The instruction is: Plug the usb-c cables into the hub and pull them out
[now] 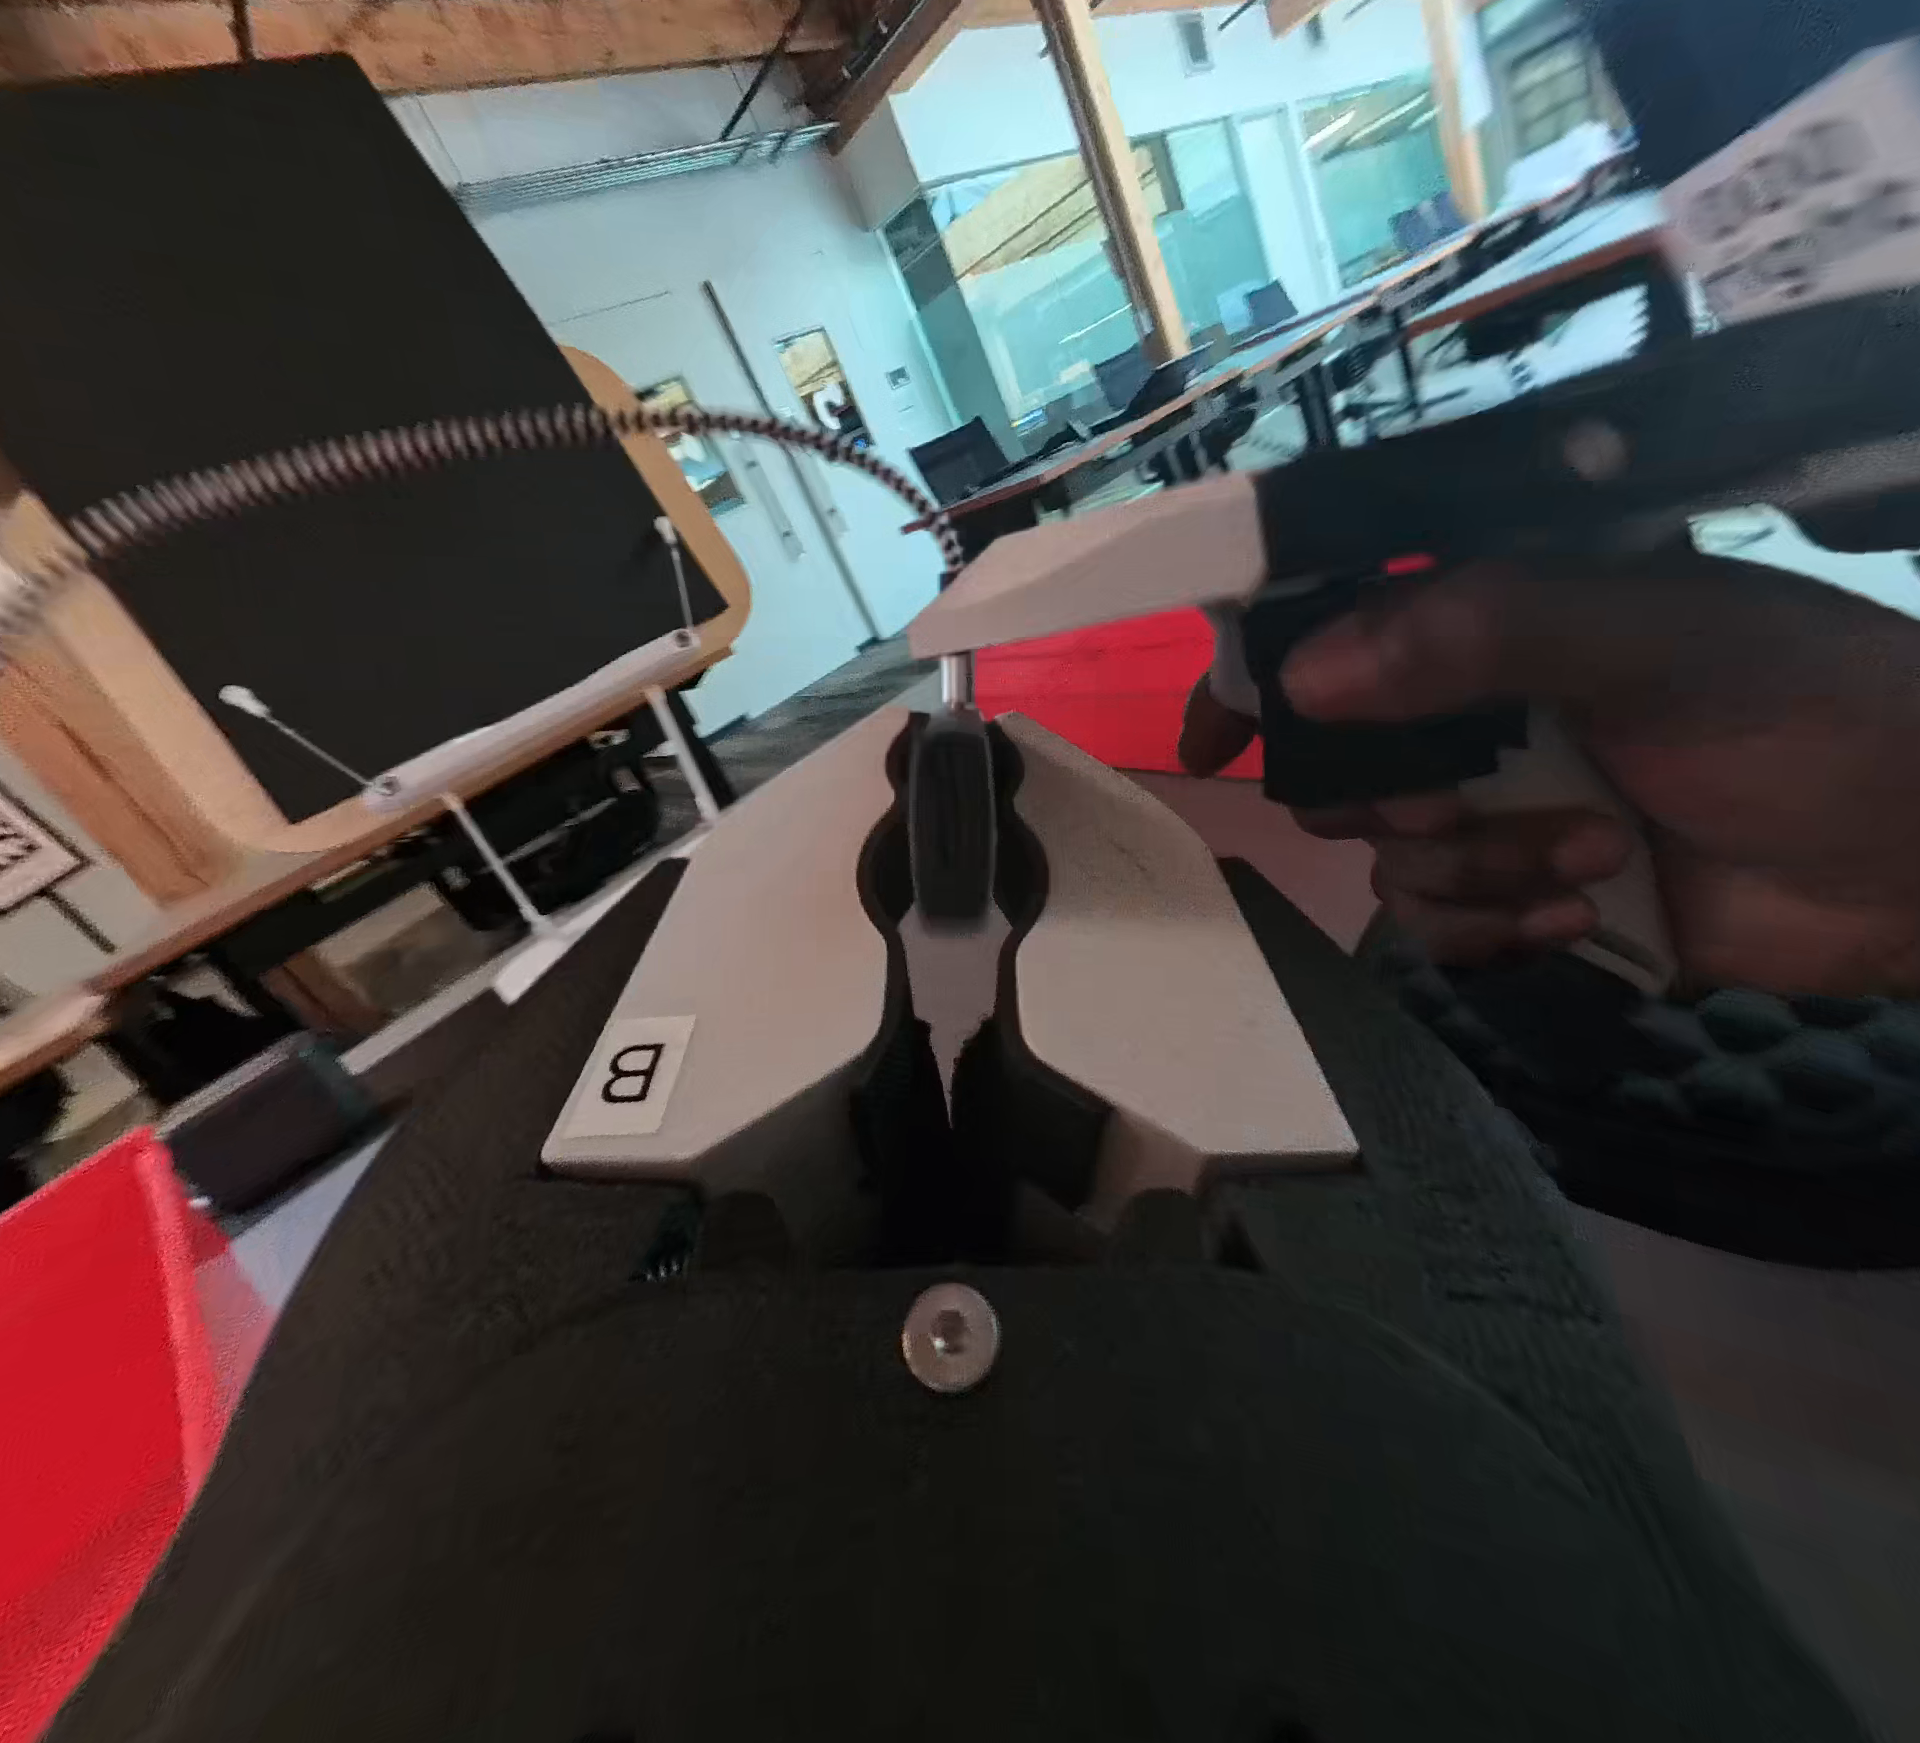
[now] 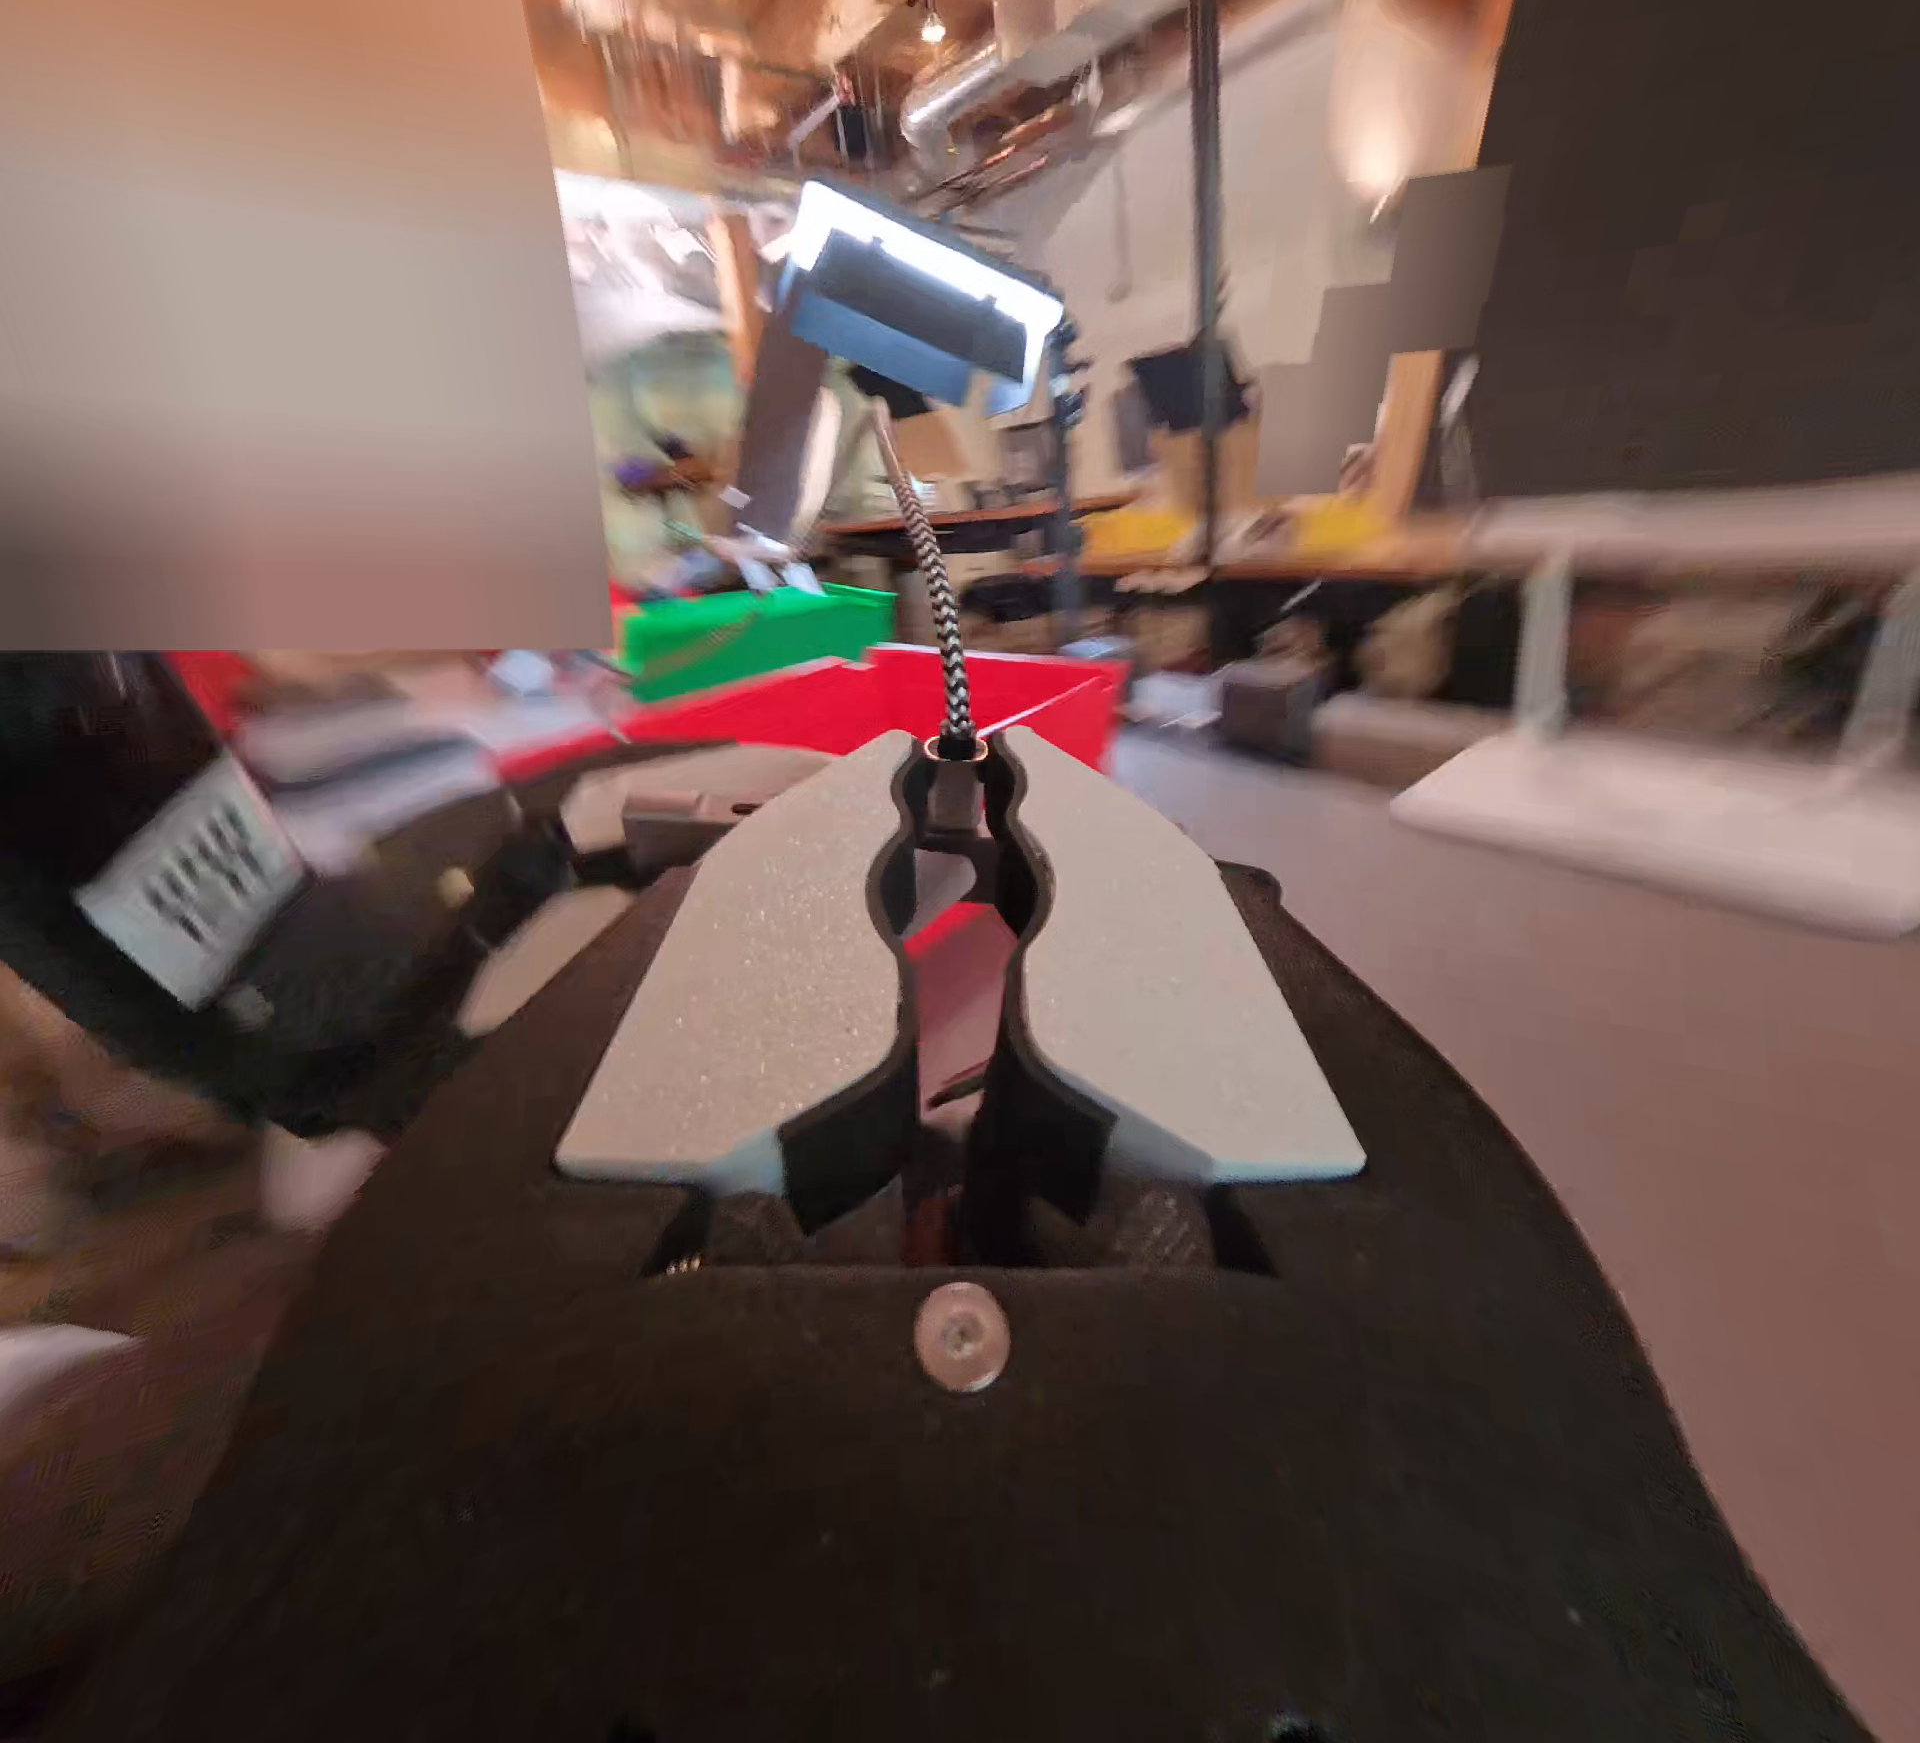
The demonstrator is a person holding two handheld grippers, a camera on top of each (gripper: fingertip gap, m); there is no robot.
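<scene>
In the left wrist view my left gripper [image 1: 951, 737] is shut on a narrow black ribbed hub [image 1: 948, 820], seen edge-on between the grey fingers. Just above it a metal USB-C plug [image 1: 954, 685] points down and meets the hub's top end. The plug hangs under a grey finger [image 1: 1091, 571] of the right gripper. Its black-and-white braided cable [image 1: 416, 446] arcs away to the left. In the right wrist view my right gripper [image 2: 954, 743] is shut on the plug's metal housing [image 2: 948, 805], and the braided cable [image 2: 935, 592] rises from the fingertips.
A person's hand [image 1: 1558, 758] holds the right gripper's handle. A red bin [image 1: 94, 1381] is at lower left, and another red bin [image 2: 987, 696] lies behind the fingertips. A green box [image 2: 748, 633] and a white stand [image 2: 1662, 820] sit on the grey table. The grippers are tip to tip, or close to it.
</scene>
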